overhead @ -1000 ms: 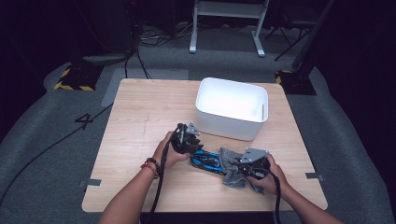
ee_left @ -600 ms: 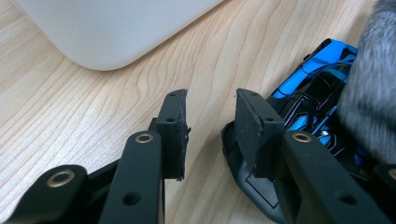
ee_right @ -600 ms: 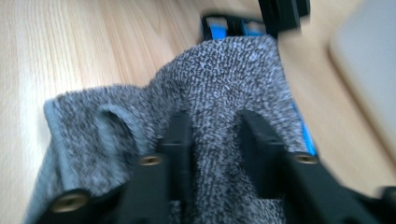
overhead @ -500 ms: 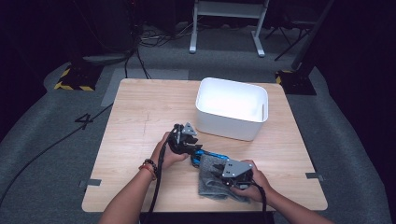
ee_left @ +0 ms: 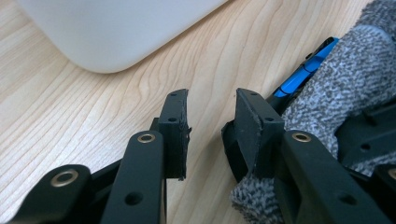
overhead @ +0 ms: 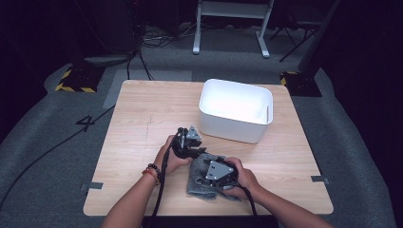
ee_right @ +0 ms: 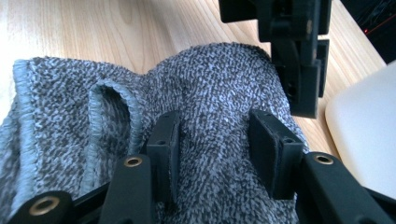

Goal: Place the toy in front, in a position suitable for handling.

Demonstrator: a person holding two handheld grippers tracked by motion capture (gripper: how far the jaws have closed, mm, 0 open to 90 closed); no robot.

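A grey knitted cloth [overhead: 202, 187] lies bunched on the wooden table [overhead: 142, 118] near its front edge. My right gripper [overhead: 219, 172] rests on top of it. In the right gripper view its jaws [ee_right: 215, 140] stand apart over a hump of the cloth [ee_right: 210, 84]; they have just been opening and the pads do not press on it. My left gripper [overhead: 190, 142] sits just left of the cloth. Its jaws [ee_left: 212, 126] are slightly apart with bare wood between them, and the right one touches the cloth [ee_left: 345, 74]. A blue strap [ee_left: 303, 70] peeks out from under the cloth.
A white plastic bin [overhead: 236, 109] stands just behind the grippers, its rounded corner [ee_left: 116, 28] close to the left jaws. The left gripper [ee_right: 294, 56] hangs right in front of the right one. Bare wood spreads to the left and right; grey floor and cables lie beyond.
The right hand has swept left, dragging the cloth over the blue strap toward the left gripper, and its jaws have parted. The left hand has stayed put.
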